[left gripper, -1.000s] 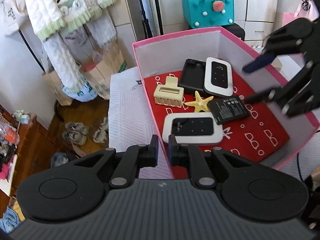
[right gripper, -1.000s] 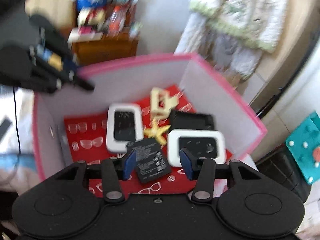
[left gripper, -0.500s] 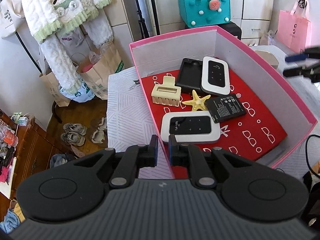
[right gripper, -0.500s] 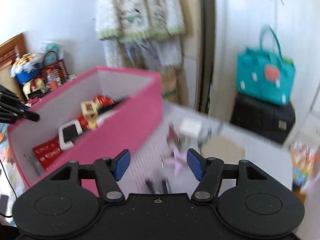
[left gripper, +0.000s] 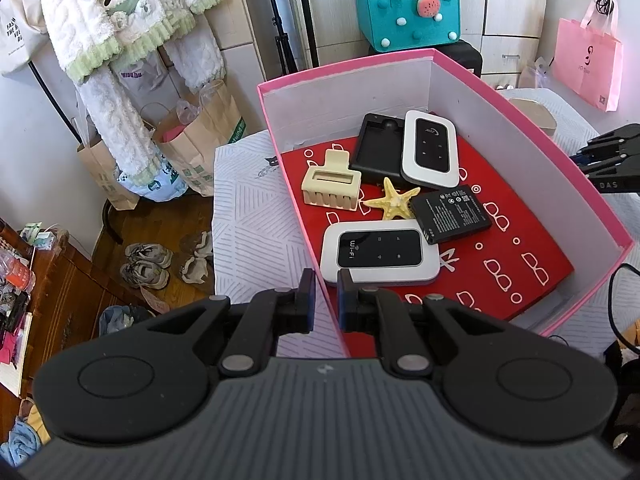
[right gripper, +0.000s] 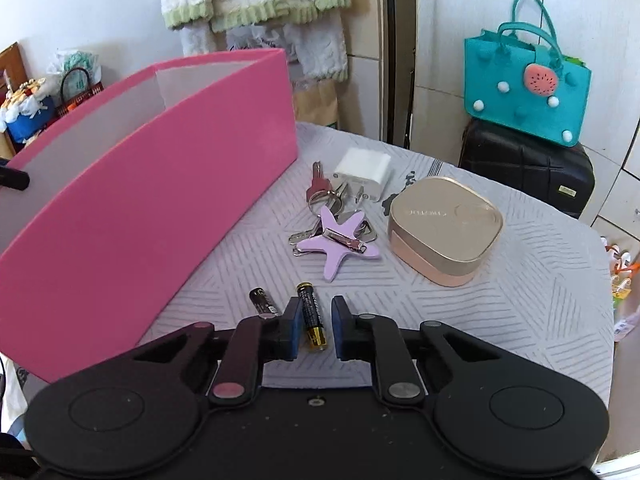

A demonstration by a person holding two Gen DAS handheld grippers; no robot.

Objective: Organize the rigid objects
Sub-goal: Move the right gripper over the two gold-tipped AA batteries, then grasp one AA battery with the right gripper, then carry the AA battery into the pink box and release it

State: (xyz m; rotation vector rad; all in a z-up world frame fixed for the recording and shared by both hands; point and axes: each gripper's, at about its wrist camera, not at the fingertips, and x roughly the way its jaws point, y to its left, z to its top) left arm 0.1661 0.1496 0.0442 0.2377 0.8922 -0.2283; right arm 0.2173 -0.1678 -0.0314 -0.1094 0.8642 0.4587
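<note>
While left fingers (left gripper: pixel 326 300) clamp box wall (left gripper: pixel 320 264), right fingers (right gripper: pixel 316 326), closing, straddle battery (right gripper: pixel 311 316) beside second battery (right gripper: pixel 262 300).

This is a lived-in room of a home, likely a bedroom. Fluffy white garments with green trim (left gripper: pixel 120 28) hang at ten o'clock, above brown paper shopping bags (left gripper: pixel 200 136) and worn grey sneakers (left gripper: pixel 146 264) on the wooden floor. A teal felt handbag (right gripper: pixel 528 80) sits on a black suitcase (right gripper: pixel 524 164) at two o'clock, by pale wardrobe doors (left gripper: pixel 516 0).
</note>
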